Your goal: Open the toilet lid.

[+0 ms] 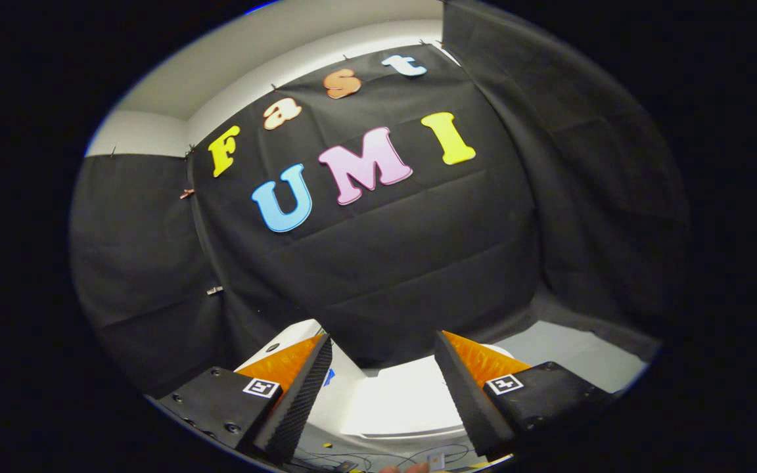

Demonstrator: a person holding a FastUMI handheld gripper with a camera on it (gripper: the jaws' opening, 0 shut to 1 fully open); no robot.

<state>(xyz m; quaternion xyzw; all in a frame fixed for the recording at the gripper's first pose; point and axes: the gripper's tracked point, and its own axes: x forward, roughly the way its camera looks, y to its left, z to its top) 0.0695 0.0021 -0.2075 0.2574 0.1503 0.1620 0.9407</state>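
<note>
Claw [384, 358] agape over white toilet [405, 401].

White toilet lid [399, 402] — seen between the spread jaws, just ahead

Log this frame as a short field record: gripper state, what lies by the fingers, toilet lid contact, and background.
gripper: gripper open, fingers wide apart, pressing on nothing
between fingers: white toilet, seen from above, below and just ahead of the fingers
lid state: cannot tell whether the lid is shut or raised
contact: none visible; fingers appear clear of the toilet
beyond fingers: black cloth wall
near the fingers' base: thin cables on the floor
task progress: lid opening not visibly begun
</note>
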